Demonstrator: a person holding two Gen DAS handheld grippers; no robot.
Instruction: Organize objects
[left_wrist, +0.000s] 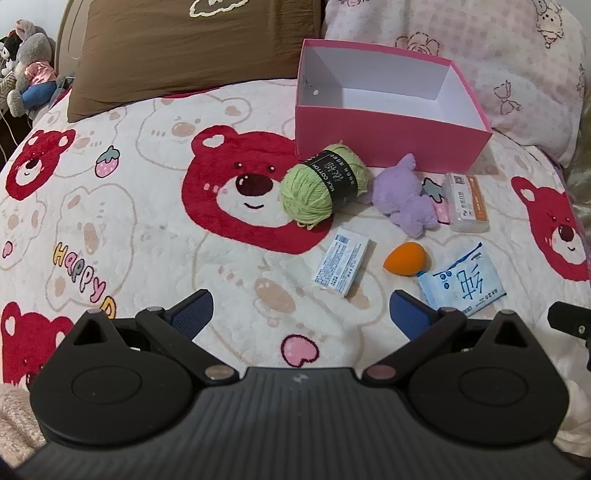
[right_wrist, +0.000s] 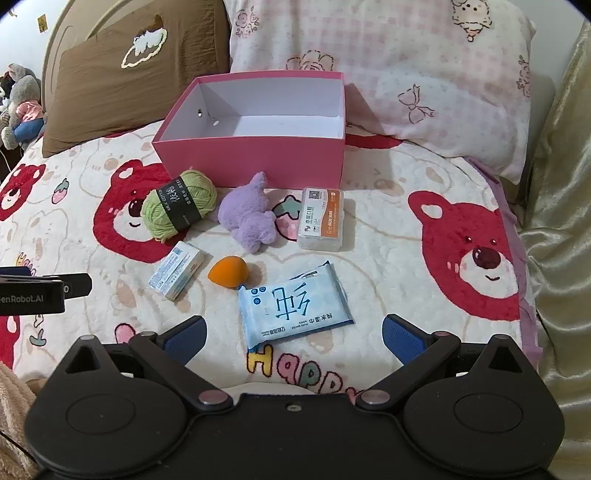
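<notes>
Your left gripper (left_wrist: 299, 314) tips steeply down over the bed (left_wrist: 147, 221), its jaws spread wide with nothing between them; only the bear-print blanket (left_wrist: 229, 192) lies under the gap. Its black body also shows at the left edge of the right wrist view.

Ahead of you, going left to right in that right wrist view: the green yarn ball (right_wrist: 180, 206) lies on its side just in front of the left front corner of the pink box (right_wrist: 251, 162). Nearer to you sits the small white carton (right_wrist: 176, 275), and just to its right the orange sponge (right_wrist: 228, 272). The purple plush toy (right_wrist: 247, 218) lies between the yarn and the clear plastic case (right_wrist: 320, 219), close to both, near the front wall of the box. The blue wipes pack (right_wrist: 293, 308) lies flat, nearest to you, its far corner almost at the sponge.

The box stands open and upright with a bare white inside, against the brown pillow (right_wrist: 122, 85) and the pink pillow (right_wrist: 406, 85).

Your right gripper (right_wrist: 293, 338) points down at the same steep tilt, jaws also spread wide and holding nothing, with the near edge of the wipes pack lying in the gap below them.
</notes>
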